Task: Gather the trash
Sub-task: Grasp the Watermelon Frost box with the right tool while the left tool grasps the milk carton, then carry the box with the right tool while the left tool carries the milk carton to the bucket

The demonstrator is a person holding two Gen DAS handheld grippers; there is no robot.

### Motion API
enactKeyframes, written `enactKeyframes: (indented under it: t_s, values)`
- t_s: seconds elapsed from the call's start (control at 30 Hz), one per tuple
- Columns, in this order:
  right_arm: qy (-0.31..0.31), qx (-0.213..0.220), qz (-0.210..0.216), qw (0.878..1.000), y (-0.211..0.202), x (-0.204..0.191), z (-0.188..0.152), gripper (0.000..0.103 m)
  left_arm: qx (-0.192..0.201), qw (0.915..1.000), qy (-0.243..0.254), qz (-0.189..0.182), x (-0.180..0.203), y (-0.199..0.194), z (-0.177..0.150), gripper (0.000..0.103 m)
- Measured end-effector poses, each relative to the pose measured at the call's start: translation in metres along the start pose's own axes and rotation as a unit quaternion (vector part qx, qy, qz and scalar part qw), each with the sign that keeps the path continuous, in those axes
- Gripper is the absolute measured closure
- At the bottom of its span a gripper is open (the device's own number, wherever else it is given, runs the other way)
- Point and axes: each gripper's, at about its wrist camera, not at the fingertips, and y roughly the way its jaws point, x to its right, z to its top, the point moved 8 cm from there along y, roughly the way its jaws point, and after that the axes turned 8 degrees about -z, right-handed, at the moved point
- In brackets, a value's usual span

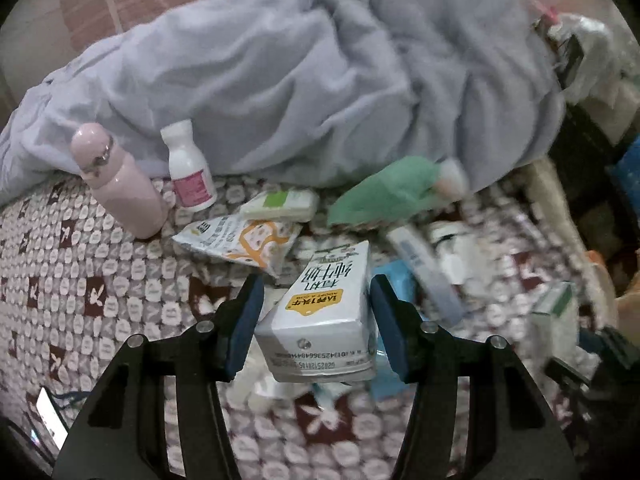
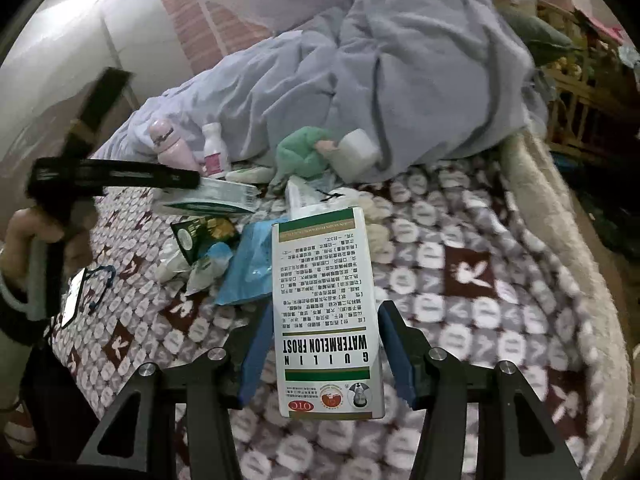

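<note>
Milk carton [image 1: 320, 316] gripped between left gripper [image 1: 318, 312] fingers, above patterned bed blanket [image 1: 100, 280]. Right gripper [image 2: 326, 344] fingers clamp white medicine box [image 2: 326, 312]. Wrappers [image 1: 240, 242] littered beneath.

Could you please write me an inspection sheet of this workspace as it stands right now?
Surface: patterned blanket on a bed.
Job's things: milk carton between the left hand-held gripper's fingers; Watermelon Frost box between the right hand-held gripper's fingers.
Clutter: pink bottle, white bottle, snack wrapper, green cloth, blue bag.
Grippers: each closed on its item, both lifted.
Cables: blue cord near the bed edge.
Surroundings: rumpled lavender quilt; cluttered shelf beside the bed.
</note>
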Motion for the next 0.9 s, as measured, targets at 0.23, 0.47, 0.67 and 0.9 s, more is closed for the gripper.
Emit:
enactKeyframes:
  t_s: [0.23, 0.47, 0.67, 0.9]
  values:
    - [0.027, 0.017, -0.014, 0.999, -0.025, 0.031, -0.004, 0.051, 0.018, 0.9976, -0.013, -0.065, 0.047, -0.024, 0.002, 0.05]
    - [0.046, 0.021, -0.032, 0.998, -0.043, 0.059, -0.012, 0.051, 0.022, 0.9957, 0.021, -0.088, 0.104, -0.024, -0.008, 0.05]
    - [0.048, 0.009, -0.038, 0.998, -0.044, 0.071, -0.023, 0.051, -0.01, 0.997, 0.035, -0.069, 0.116, -0.004, -0.064, 0.049]
    - [0.045, -0.002, -0.034, 0.998, -0.037, 0.066, -0.028, 0.051, -0.051, 0.9961, 0.013, -0.071, 0.113, 0.017, -0.121, 0.048]
